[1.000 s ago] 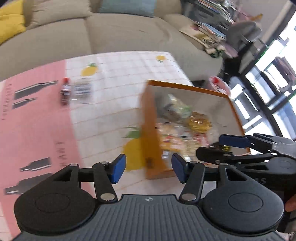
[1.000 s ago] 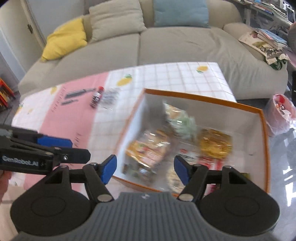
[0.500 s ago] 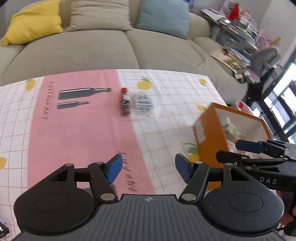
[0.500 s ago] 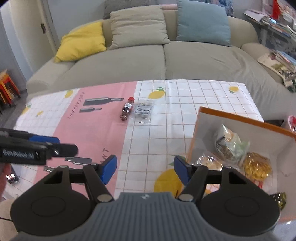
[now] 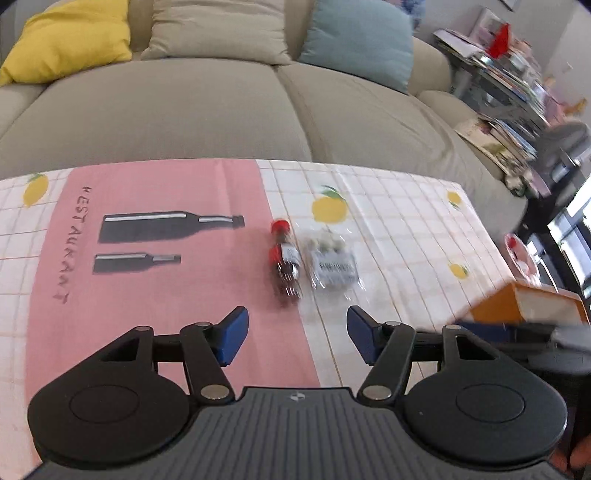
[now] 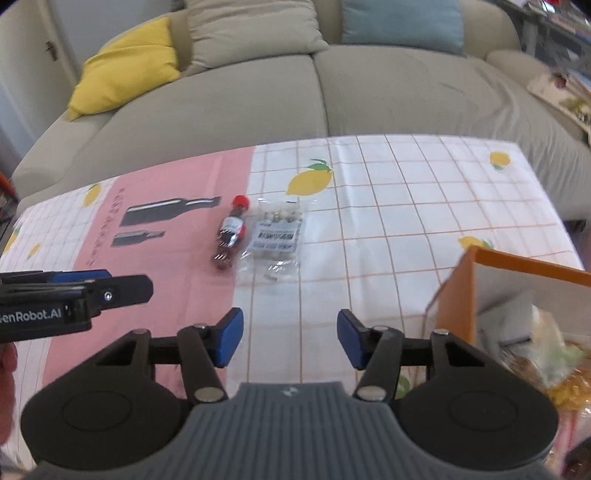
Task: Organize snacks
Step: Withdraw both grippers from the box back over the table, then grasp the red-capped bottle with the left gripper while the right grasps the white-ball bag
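A beige sofa (image 6: 332, 92) fills the top of both views, with yellow (image 6: 125, 66), beige (image 6: 251, 29) and blue (image 6: 400, 24) cushions along its back. Below it, a table (image 6: 443, 192) is covered by a checked lemon-print cloth with a pink panel at left. An orange box (image 6: 458, 295) with snack packs (image 6: 554, 365) inside is seen at lower right of the right wrist view; only its corner shows at the right edge of the left view. A small red-capped bottle (image 6: 231, 230) lies on its side at frame centre, with a clear packet (image 6: 277, 234) just beside it on the right, both on the cloth, well apart from the box.

The right gripper (image 6: 290, 339) is seen at bottom centre, jaws apart and just closing, nothing between them. The left gripper (image 5: 297, 336) is likewise parted, just narrowing, nothing held. Both are short of the bottle and packet.
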`<state>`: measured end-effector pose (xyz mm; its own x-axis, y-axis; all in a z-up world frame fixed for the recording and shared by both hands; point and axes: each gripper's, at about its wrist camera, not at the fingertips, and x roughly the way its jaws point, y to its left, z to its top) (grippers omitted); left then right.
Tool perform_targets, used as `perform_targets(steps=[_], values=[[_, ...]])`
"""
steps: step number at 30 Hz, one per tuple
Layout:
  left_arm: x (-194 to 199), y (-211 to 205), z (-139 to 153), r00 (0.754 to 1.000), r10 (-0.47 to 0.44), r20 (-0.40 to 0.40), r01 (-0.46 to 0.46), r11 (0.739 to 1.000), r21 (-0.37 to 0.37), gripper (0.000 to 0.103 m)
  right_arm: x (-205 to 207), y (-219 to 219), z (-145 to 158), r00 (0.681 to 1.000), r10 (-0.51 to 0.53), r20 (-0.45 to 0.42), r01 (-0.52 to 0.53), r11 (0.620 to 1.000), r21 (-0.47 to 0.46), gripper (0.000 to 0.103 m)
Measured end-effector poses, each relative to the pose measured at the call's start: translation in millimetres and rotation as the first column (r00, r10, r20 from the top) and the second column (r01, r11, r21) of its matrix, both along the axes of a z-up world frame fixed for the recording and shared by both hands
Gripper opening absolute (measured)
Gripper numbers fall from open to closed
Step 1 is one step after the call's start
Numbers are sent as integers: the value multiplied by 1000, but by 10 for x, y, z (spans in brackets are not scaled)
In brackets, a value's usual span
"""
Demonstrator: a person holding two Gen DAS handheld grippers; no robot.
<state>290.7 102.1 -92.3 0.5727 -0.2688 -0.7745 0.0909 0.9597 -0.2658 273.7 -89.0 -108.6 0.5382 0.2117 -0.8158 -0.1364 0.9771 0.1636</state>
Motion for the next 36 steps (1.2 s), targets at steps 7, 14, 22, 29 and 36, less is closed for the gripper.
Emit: perform_targets(steps=[7,14,22,29,36], values=[[566,-2,-403,999,37,-19,-38,999,-32,66,543,-3,-325,995,-79,-58,80,997,22,55],[812,-77,-624,999,25,-21,-26,999,-39,55,831,26,-499,993,-95,-64,98,994,53,55],[891,-88,-728,999,28,-31,-30,999,-39,34,949,72,-572,997,-63,-42,66,996,58,54],[638,259,-684,996,79,-51,-78,997,25,34,1034,332,-594,1000,-9,1,9,1000,16,67],[384,483,-644,995,90,-51,-83,989,118,34,1187,505,-757,999,-22,-41,22,1000,-4,69]])
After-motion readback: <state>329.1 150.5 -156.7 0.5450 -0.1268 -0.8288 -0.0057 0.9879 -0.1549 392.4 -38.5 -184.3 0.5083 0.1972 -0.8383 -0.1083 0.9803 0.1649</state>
